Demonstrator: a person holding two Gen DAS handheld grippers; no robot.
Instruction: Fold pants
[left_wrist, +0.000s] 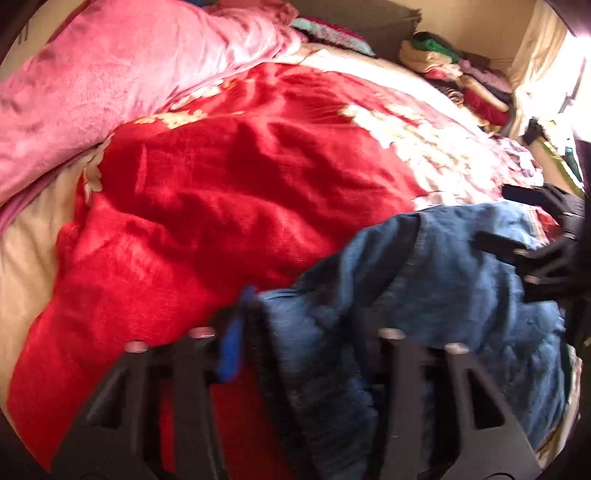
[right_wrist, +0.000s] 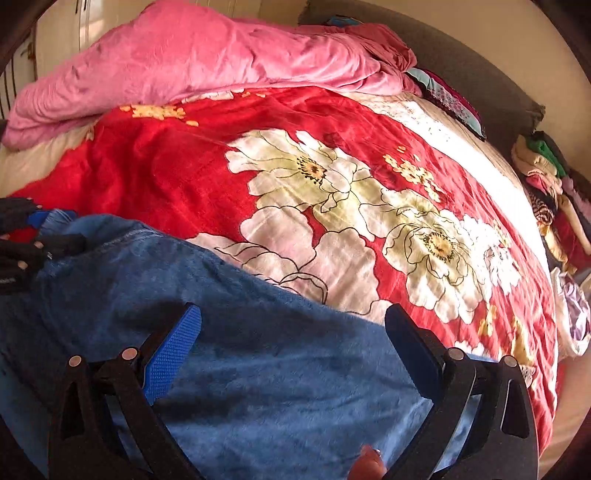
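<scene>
Left claw (left_wrist: 295, 325) clenched on bunched pants (left_wrist: 424, 280) hem; right claw (right_wrist: 291, 325) released, pants under its spread jaws on the bed (right_wrist: 184, 155). Risk: thick bunch slips, uneven fold.

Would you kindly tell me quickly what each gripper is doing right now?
Left gripper: closed on a fold of the blue jeans.
Right gripper: open over the jeans, holding nothing.

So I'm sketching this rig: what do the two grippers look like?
Both are black, with angular arms bearing slot-like cutouts and round silver pins at the joints. The right gripper has long flat fingers faced with blue textured pads. The left gripper shows a blue pad too, blurred.
</scene>
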